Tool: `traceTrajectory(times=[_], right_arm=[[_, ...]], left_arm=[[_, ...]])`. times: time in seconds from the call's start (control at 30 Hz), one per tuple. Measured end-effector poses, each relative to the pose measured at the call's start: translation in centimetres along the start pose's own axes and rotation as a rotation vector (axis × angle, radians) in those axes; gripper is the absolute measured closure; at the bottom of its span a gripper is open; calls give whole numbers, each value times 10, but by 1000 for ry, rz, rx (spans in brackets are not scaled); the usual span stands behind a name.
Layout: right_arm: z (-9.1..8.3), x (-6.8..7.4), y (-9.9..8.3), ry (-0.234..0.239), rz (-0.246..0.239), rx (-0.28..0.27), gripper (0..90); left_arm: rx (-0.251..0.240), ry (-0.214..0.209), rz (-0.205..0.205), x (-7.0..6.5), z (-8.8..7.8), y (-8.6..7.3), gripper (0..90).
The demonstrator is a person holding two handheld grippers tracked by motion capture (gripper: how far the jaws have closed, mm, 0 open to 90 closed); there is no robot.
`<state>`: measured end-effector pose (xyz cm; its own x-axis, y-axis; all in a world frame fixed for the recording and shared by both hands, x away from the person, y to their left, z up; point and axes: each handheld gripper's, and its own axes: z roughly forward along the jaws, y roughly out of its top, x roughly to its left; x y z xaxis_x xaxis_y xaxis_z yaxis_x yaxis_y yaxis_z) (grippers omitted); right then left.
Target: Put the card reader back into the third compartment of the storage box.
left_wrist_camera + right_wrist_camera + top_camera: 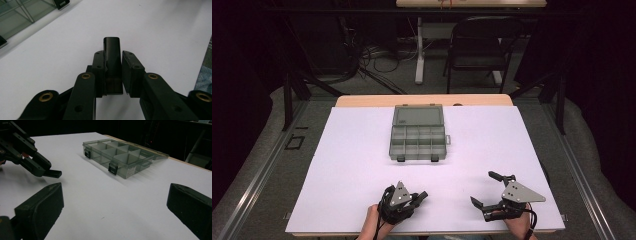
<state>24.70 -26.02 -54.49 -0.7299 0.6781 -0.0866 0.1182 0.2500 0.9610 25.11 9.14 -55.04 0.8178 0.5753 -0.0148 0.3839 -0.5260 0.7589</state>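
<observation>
An open grey compartment box (417, 137) lies mid-table with its lid folded back; it also appears as the box (117, 155) and as a corner of the box (17, 12). My left gripper (418, 196) rests near the front edge, left of centre. In the left gripper view the left gripper (113, 53) is shut on a short black bar (111, 47) that sticks out past the pads. The right gripper view shows that black bar (53, 173) pointing out over the sheet. My right gripper (482, 188) sits at the front right, open wide, and nothing lies between its pads (40, 210).
A white sheet (362, 165) covers the table, with a strip of wooden edge (422, 100) at the far side. A dark folding chair (479, 47) and floor cables stand beyond the table. The box's compartments look empty.
</observation>
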Motion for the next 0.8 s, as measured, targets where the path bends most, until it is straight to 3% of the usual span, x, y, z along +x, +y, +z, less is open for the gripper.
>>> traceTrajectory(times=[0.8], right_arm=[[2, 0, 0, -1, 0, 6, 5]], left_arm=[[-58, 8, 14, 8, -12, 4, 734]])
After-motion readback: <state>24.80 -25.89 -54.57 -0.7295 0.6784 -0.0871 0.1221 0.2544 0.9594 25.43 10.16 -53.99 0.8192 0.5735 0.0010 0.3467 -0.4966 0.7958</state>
